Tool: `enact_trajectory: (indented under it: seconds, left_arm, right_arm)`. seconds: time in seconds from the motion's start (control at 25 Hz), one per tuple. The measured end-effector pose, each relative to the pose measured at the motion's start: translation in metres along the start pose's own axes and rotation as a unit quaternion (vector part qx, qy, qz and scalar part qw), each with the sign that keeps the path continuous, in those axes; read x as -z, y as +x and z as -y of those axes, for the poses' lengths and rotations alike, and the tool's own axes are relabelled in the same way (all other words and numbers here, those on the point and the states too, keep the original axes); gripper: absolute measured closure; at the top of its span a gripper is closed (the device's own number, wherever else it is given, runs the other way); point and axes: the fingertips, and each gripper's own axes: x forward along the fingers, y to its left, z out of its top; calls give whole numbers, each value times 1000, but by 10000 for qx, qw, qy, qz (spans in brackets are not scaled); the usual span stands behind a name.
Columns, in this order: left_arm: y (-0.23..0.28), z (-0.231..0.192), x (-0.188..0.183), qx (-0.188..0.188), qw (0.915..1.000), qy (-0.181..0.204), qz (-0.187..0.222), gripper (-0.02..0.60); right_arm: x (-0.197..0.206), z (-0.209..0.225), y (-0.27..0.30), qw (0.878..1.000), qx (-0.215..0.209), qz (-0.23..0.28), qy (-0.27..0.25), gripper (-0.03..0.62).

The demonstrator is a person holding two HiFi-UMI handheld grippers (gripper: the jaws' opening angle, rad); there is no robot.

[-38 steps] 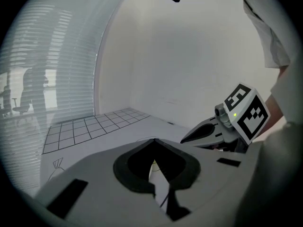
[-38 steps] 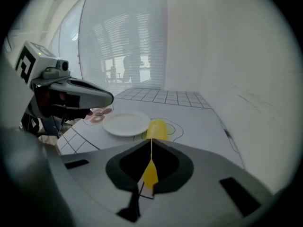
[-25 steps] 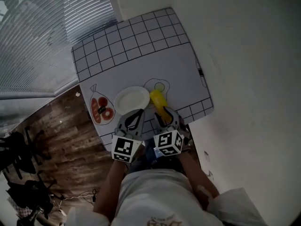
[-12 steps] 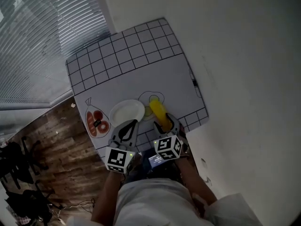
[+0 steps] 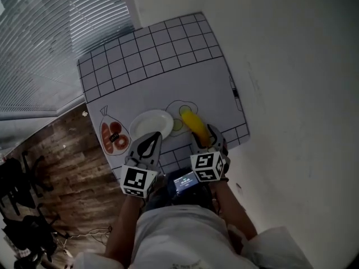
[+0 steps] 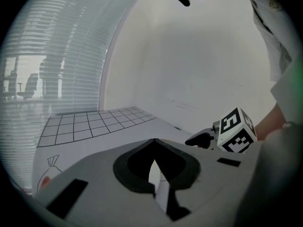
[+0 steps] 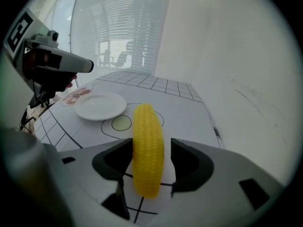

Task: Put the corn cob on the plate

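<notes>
My left hand-held gripper [image 5: 151, 139], pressed together, idles by the plate [image 5: 150, 122]. The corn cob [image 5: 192, 122] lies on the mat [image 5: 168, 72] just right of it. My right hand-held gripper [image 7: 150, 150] straddles the cob; its jaws have just been opening, spread ready to pinch.

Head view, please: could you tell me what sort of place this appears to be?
Probably an office room set up for testing: slatted window blinds, a wood-plank floor, and a mat printed with a grid and food outlines.
</notes>
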Motion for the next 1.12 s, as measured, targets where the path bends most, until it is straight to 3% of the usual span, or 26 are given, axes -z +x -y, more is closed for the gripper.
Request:
enact_trajectory:
  seconds: [0.16, 0.28, 0.52, 0.72, 0.88, 1.12]
  left_arm:
    - [15, 7, 2, 188, 9996, 165, -147, 574]
    - [27, 16, -1, 337, 9987, 327, -198, 574]
    - [45, 24, -9, 448, 9981, 410, -120, 574]
    - [44, 22, -11, 393, 9985, 357, -90, 574]
    - [39, 19, -5, 319, 9991, 266, -113, 574]
    - [42, 21, 3, 379, 9989, 213, -185, 574]
  right_arm:
    - [-5, 7, -5, 9999, 120, 106, 47, 359]
    - [-9, 7, -4, 9993, -83, 257, 261, 400]
    - [-9, 7, -3, 9993, -203, 266, 186, 384]
    - [-9, 18, -9, 9966, -147, 356, 726, 408]
    - [-10, 31, -11, 9958, -84, 471, 785, 466]
    - [-10, 33, -7, 9971, -219, 447, 580, 470]
